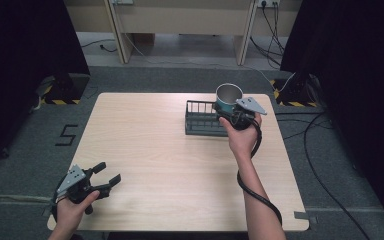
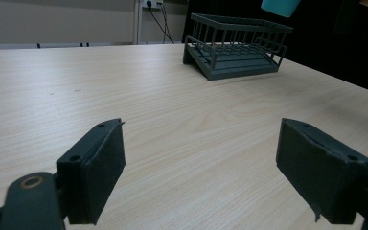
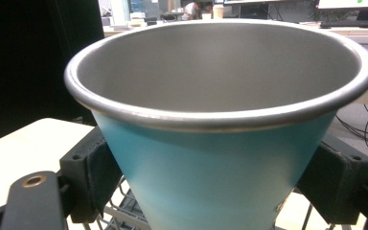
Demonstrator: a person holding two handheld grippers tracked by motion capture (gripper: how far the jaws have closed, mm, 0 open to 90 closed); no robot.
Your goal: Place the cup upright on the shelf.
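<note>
Teal on the outside and bare steel within, the metal cup (image 1: 228,97) is clamped by the right gripper (image 1: 231,111), whose black fingers (image 3: 90,172) press against its lower walls from either side. The cup stands upright with its mouth open to the ceiling, held in the air just above the right end of the dark grey wire rack (image 1: 202,119); in the right gripper view the rack's bars (image 3: 124,211) show directly beneath the cup's body (image 3: 211,172). The rack itself sits on the pale wooden tabletop (image 1: 170,165) toward the far right part of it.

Well away from the rack, at the near left corner of the tabletop, the left gripper (image 1: 105,179) is held low in the person's left hand (image 1: 71,212). Its fingers (image 2: 93,170) are spread wide with only bare wood between them, gripping nothing. From the left gripper view the rack (image 2: 237,45) lies far ahead, with the cup's teal base (image 2: 280,6) hanging over its right end.
</note>
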